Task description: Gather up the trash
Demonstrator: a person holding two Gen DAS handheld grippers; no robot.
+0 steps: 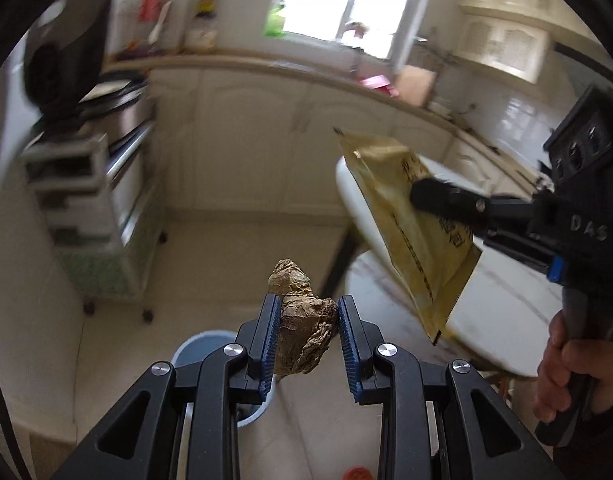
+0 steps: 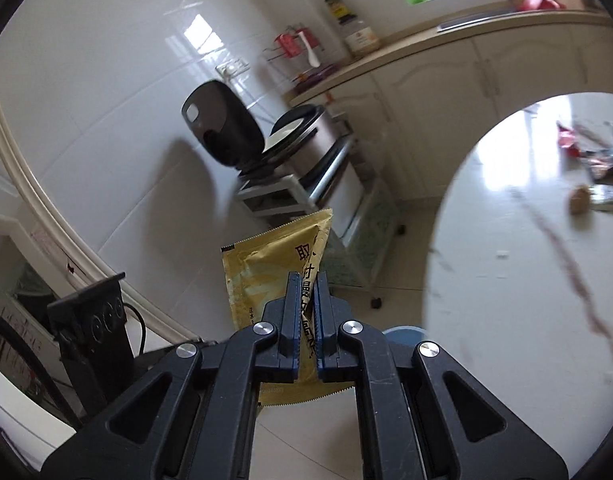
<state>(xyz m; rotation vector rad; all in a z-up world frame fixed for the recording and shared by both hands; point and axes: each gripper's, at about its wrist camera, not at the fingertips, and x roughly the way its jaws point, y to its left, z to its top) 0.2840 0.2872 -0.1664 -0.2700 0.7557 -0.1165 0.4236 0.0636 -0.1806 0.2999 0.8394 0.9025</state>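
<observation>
I'm clamping the left gripper (image 1: 306, 320) on a crumpled brown paper wad (image 1: 302, 320) and pinching the right gripper (image 2: 307, 308) on a yellow sachet (image 2: 266, 276).

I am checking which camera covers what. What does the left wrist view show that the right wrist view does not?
Only the left wrist view shows the left gripper shut on a crumpled brown paper wad, the person's hand on the right gripper's handle, and an orange round object on the floor.

Only the right wrist view shows leftover trash on the white round table: a red wrapper and a small brown ball.

Both show the flat yellow sachet clamped in the right gripper, and the light blue bin.
</observation>
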